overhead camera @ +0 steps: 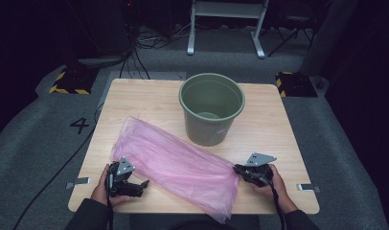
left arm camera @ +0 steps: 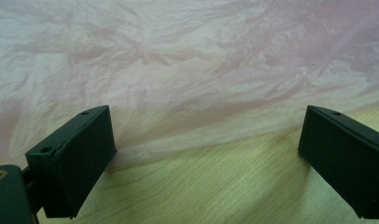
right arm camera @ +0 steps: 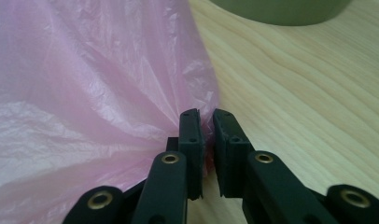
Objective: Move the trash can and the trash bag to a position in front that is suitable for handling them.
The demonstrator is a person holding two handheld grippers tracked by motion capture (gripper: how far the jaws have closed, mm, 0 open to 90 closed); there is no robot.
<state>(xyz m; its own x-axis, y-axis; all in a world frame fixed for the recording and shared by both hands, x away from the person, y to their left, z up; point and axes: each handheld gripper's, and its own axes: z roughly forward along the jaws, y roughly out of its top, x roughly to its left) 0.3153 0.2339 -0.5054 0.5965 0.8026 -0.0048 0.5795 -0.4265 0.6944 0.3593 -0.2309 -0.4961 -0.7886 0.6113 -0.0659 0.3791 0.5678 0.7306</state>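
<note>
Pink plastic bag pinched at edge by right gripper; left gripper released. Risk: thin film tearing or slipping when lifted toward bin.

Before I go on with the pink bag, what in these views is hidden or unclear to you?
- Pink plastic bag: its near end hangs past the table edge in the high view, so the mouth is unseen.
- Right hand-held gripper: right gripper view shows plastic pinched between the pads; how many layers cannot be told.
- Green bucket: its top is cut off in the right gripper view.
- Left hand-held gripper: open; whether it touches the bag is unclear.
</note>
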